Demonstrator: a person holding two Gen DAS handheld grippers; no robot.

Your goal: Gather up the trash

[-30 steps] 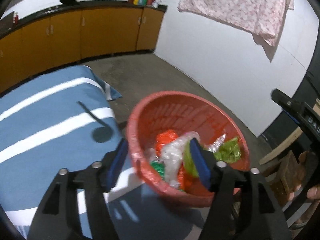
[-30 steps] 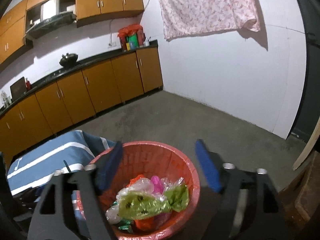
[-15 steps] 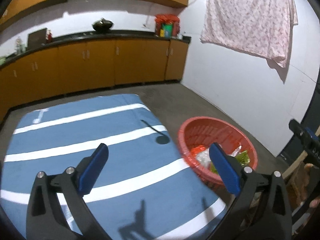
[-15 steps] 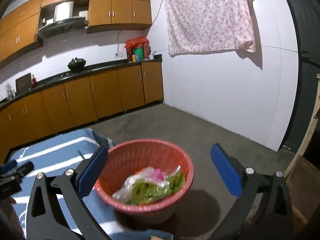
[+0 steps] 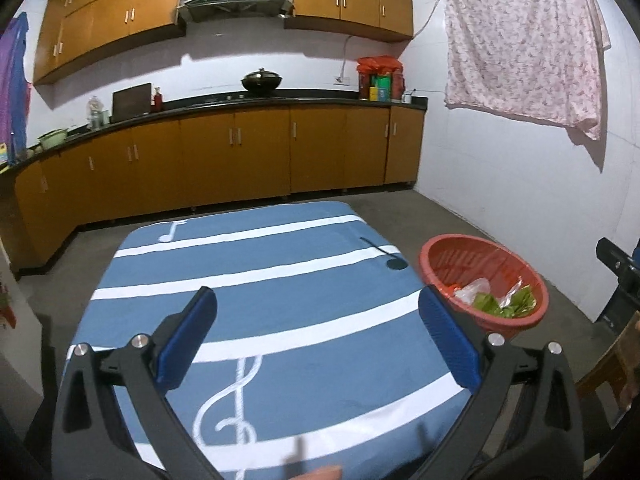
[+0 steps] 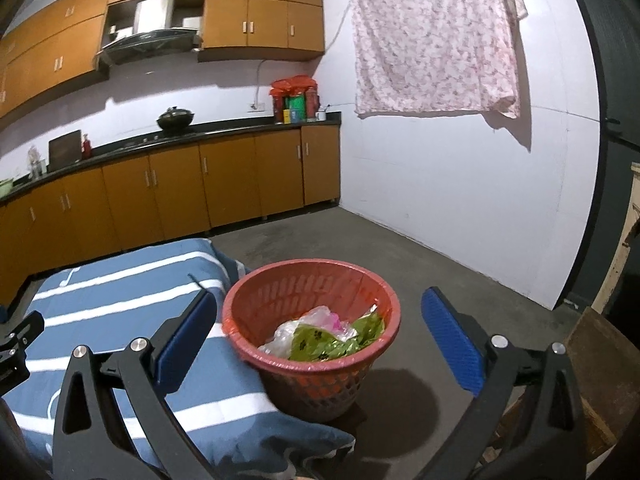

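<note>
A red plastic basket (image 5: 444,250) (image 6: 276,290) stands beside the right edge of the blue striped tablecloth (image 5: 256,280) (image 6: 120,292). Inside lie crumpled wrappers (image 5: 500,304) (image 6: 324,336), green, clear and pink. My left gripper (image 5: 318,316) hangs open above the cloth with nothing between its blue pads; the basket is to its right. My right gripper (image 6: 318,316) is open too, back from the basket, which shows between its spread fingers without touching them. A black part of the left gripper (image 6: 16,344) shows at the right wrist view's left edge.
Orange cabinets (image 5: 240,156) under a dark counter line the far wall, with a wok (image 5: 262,79) and red containers (image 5: 380,76) on top. A pink floral cloth (image 5: 528,40) hangs on the white right wall. Wooden furniture (image 6: 600,372) stands at the right.
Both grippers have opened wide and pulled back from the basket. The left one swung left and up over the cloth, so the basket now sits smaller at its right.
</note>
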